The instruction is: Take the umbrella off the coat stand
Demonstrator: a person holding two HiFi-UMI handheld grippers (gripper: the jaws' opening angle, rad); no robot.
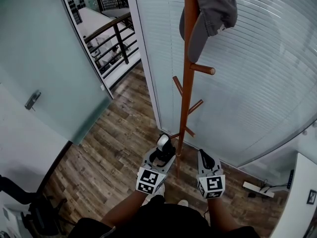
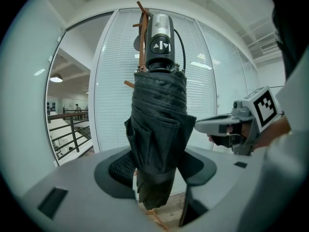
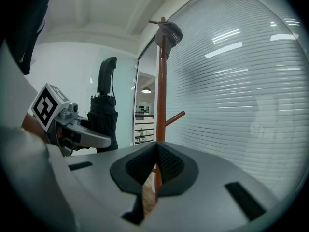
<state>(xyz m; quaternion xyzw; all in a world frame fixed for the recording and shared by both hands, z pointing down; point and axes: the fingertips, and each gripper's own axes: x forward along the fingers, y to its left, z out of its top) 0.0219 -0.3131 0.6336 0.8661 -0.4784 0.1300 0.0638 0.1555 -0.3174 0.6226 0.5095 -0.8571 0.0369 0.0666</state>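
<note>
My left gripper point(image 2: 157, 170) is shut on a folded black umbrella point(image 2: 159, 124), which stands upright between the pads with its grey handle point(image 2: 160, 37) on top. In the head view the left gripper point(image 1: 166, 156) holds the umbrella point(image 1: 163, 145) low down, just left of the wooden coat stand point(image 1: 187, 83) and apart from its pegs. My right gripper point(image 1: 204, 158) hovers to the right of the pole with its jaws shut on nothing. In the right gripper view the right gripper point(image 3: 155, 164) points at the pole point(image 3: 161, 105), and the umbrella point(image 3: 102, 115) shows at the left.
A grey cap point(image 1: 210, 14) hangs from the top of the stand. White blinds point(image 1: 257, 73) run behind the stand, a frosted glass door point(image 1: 44, 58) stands at the left, and the floor point(image 1: 114, 148) is wood. A white desk corner point(image 1: 302, 197) sits at the lower right.
</note>
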